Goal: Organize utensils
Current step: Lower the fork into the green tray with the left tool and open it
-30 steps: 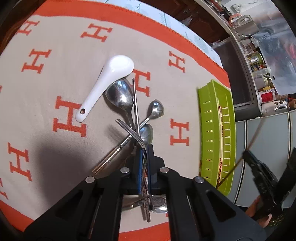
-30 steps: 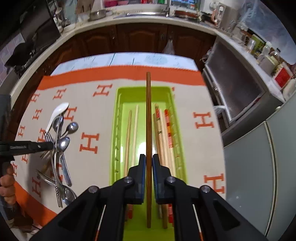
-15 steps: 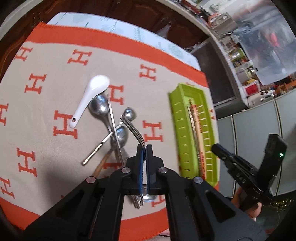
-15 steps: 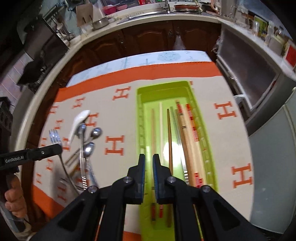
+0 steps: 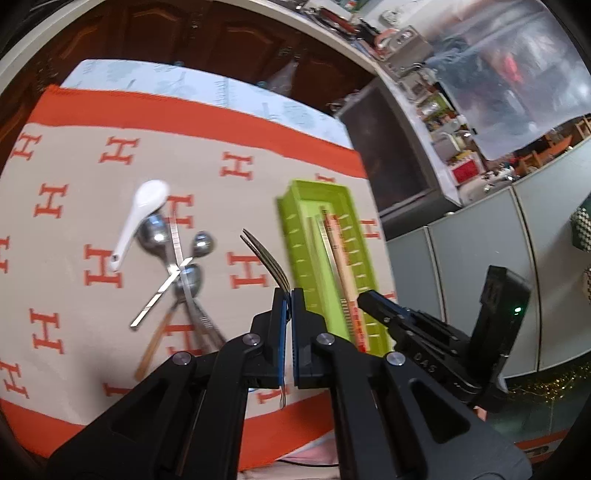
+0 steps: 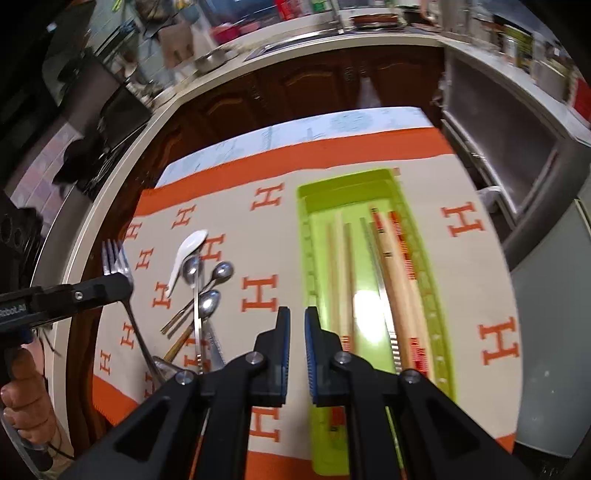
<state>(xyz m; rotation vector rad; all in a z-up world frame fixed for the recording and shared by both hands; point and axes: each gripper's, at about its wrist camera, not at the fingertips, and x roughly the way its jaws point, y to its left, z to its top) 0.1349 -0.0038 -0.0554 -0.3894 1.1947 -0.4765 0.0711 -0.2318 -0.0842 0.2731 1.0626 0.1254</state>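
My left gripper [image 5: 288, 297] is shut on a metal fork [image 5: 266, 258], whose tines stick up past the fingers. It hangs above the cloth, just left of the green tray [image 5: 314, 192]. In the right wrist view the fork [image 6: 116, 262] and left gripper [image 6: 127, 286] are at the far left. My right gripper [image 6: 297, 317] stands slightly open with nothing between its pads, over the near left side of the tray [image 6: 369, 177]. Several chopsticks [image 6: 395, 288] lie lengthwise in the tray. A white spoon [image 6: 188, 247] and a pile of metal spoons [image 6: 207, 295] lie on the cloth.
An orange-bordered cloth with H marks [image 6: 258, 295] covers the table. A hand [image 6: 22, 406] holds the left gripper's handle at the lower left. Dark cabinets and a cluttered counter [image 6: 332, 33] run behind the table; grey cabinet fronts [image 5: 480, 258] stand to the right.
My left gripper has lifted the fork off the pile and carried it right, toward the tray. My right gripper let its dark chopstick drop into the tray and now holds nothing.
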